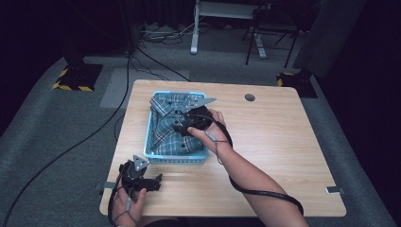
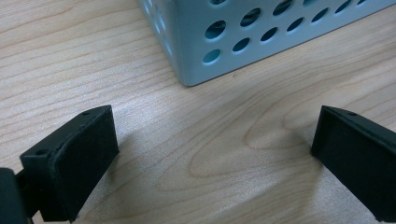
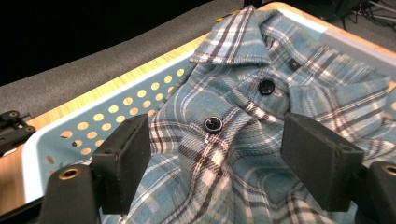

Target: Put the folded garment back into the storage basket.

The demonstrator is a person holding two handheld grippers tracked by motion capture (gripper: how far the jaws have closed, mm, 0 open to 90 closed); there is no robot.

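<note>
High view: blue basket [image 1: 153, 153] stands on the desk [image 1: 274, 156] toward the left edge, nearer the far side. A folded plaid shirt [image 1: 168, 137] lies inside it, collar toward the far edge. Right tool [image 1: 182, 124] sits low over the middle of the shirt, the right hand [image 1: 210, 130] coming in from the near-right. Left tool [image 1: 153, 183] rests near the near-left corner, apart from the basket's near wall, held by the left hand [image 1: 130, 201].

Left gripper view: left tool [image 2: 212, 154] wide, jaws well apart, bare wood between them. One basket corner [image 2: 187, 70] with its round holes stands just ahead, not touched.

Right gripper view: right tool [image 3: 215, 163] wide, jaws apart on either side of the shirt's [image 3: 233, 186] button placket; pads not pressing the cloth. Two dark buttons [image 3: 213, 124] lie ahead between the jaws, collar [image 3: 233, 46] beyond. Basket wall [image 3: 116, 112] runs behind the one jaw.
</note>
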